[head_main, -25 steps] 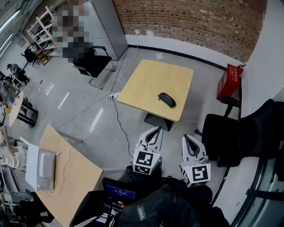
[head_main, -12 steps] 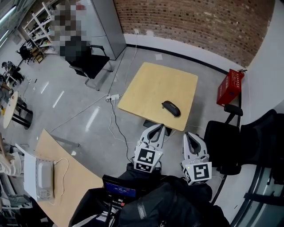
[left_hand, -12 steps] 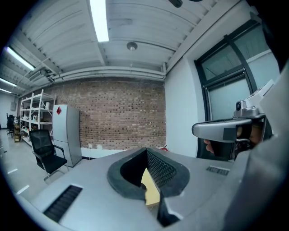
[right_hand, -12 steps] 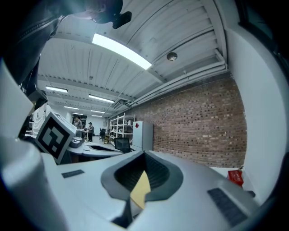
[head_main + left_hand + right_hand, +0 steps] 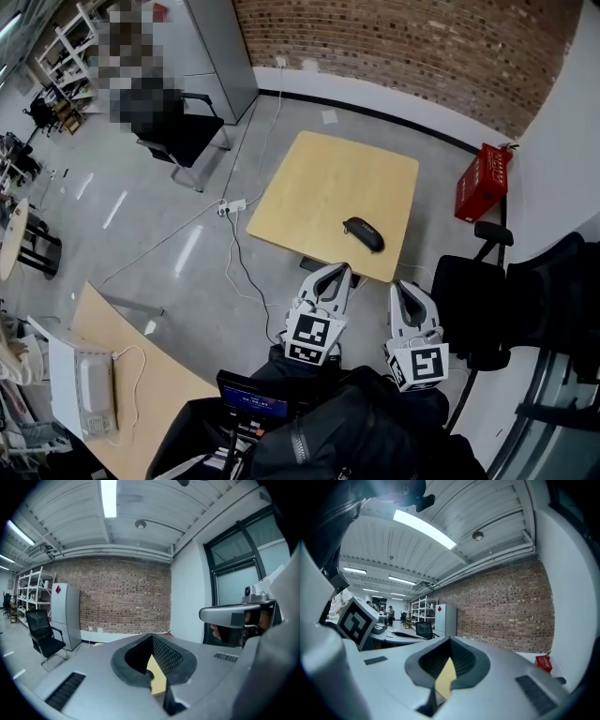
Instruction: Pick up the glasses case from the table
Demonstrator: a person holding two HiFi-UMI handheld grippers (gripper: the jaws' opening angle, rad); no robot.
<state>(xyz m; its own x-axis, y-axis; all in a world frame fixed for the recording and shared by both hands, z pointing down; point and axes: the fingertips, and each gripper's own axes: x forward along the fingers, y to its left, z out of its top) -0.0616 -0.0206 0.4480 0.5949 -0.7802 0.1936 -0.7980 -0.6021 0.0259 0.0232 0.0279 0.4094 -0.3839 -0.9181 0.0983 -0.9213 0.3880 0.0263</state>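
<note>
The black glasses case lies on the square light-wood table, near its front right corner. Both grippers hang side by side in front of the table's near edge, pointing at it and short of it. My left gripper is shut and holds nothing, a little left of the case. My right gripper is also shut and empty, a little right of the case. In the left gripper view only a sliver of the table shows through the hollow between the jaws. The right gripper view gives the same sliver; the case is hidden in both.
A black office chair stands right of the grippers, and a red box leans by the white wall. A power strip with cables lies on the floor left of the table. Another chair stands far left, a desk at lower left.
Both grippers have moved forward together towards the table's near edge, which now lies just beyond their tips. The case has not moved on the table.
</note>
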